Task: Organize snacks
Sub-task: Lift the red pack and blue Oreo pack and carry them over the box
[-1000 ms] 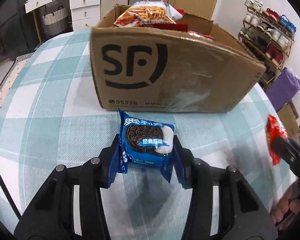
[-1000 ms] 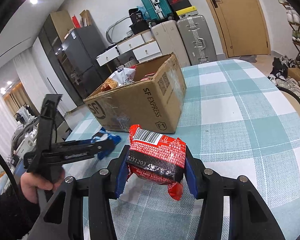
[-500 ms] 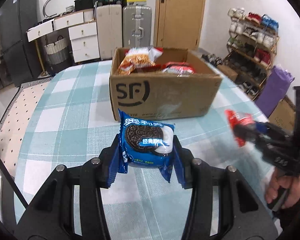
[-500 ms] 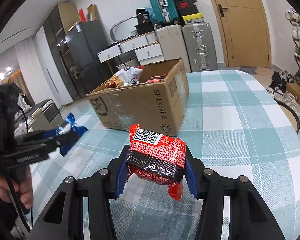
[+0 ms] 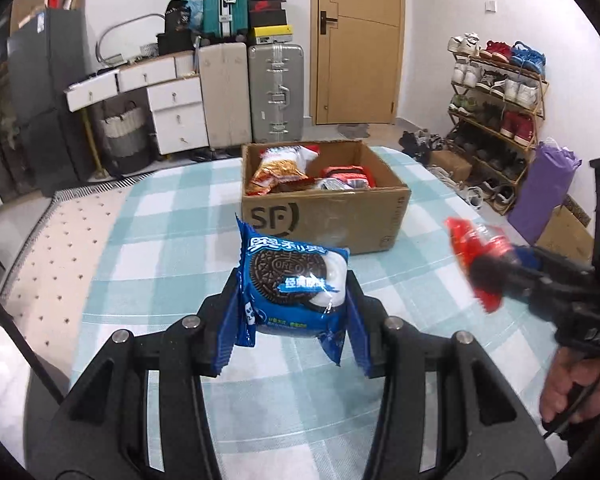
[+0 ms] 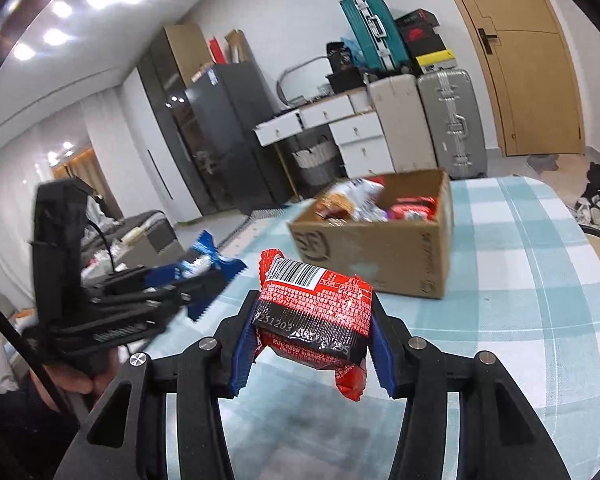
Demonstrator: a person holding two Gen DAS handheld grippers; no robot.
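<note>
I see 2 grippers, each gripping 1 snack above the checked tablecloth (image 5: 160,216). The left gripper (image 5: 294,300) is clamped on a blue Oreo packet (image 5: 294,280), its blue pads pressing both sides of the wrapper, picture side up. The right gripper (image 6: 312,326) is clamped on a red snack packet (image 6: 314,312), barcode side up (its red tail hangs below the pads). Both packets are held clear of the table. The cardboard box (image 5: 340,216) stands open further back on the table, already holding several snack bags. From the left wrist view, the right gripper sits to the right, level with the box front.
</note>
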